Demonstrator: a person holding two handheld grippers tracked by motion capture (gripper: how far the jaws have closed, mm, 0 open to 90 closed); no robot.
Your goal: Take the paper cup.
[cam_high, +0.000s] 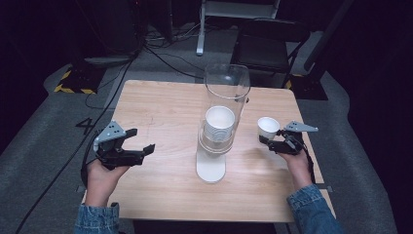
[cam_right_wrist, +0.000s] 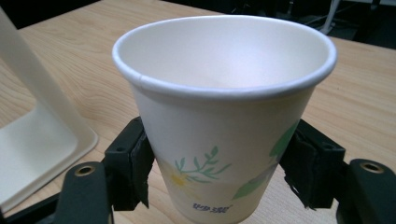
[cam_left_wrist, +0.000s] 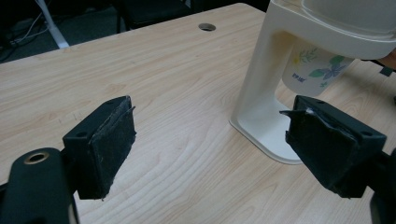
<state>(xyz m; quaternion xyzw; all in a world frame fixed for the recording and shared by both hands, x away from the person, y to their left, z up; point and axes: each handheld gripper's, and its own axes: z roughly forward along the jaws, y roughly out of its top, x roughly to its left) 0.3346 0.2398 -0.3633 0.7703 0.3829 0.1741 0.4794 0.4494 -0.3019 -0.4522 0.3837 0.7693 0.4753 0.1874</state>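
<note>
High view: a wooden counter (cam_high: 160, 112) is seen from above, and a cream cup dispenser (cam_high: 214, 146) with a clear tube is standing near its middle. A stack of paper cups (cam_high: 219, 124) is held inside the tube. To the right of the dispenser, a single paper cup (cam_high: 267, 128) is held upright by the right tongs (cam_high: 271, 140); whether its bottom touches the counter cannot be told. The right hand (cam_high: 298, 163) is seen behind these tongs, with a denim sleeve (cam_high: 311, 209) lower.

In the right gripper view, the paper cup (cam_right_wrist: 224, 116) is pinched on its lower part, one black pad being pressed on each side of it. A small print of green leaves and a flower is shown on the wall of the cup, and the inside is white. The foot of the dispenser (cam_right_wrist: 42, 144) is seen at the left, apart from the cup.

The left tongs (cam_high: 141, 140) are kept above the left side of the counter, well apart from the dispenser, and they are carried by the left hand (cam_high: 102, 178). In the left gripper view, the left tongs (cam_left_wrist: 210, 140) are spread wide and nothing is between them. Beyond them, the dispenser (cam_left_wrist: 266, 93) is seen, and the lowest cup (cam_left_wrist: 310, 70) is hanging out of its underside.
</note>
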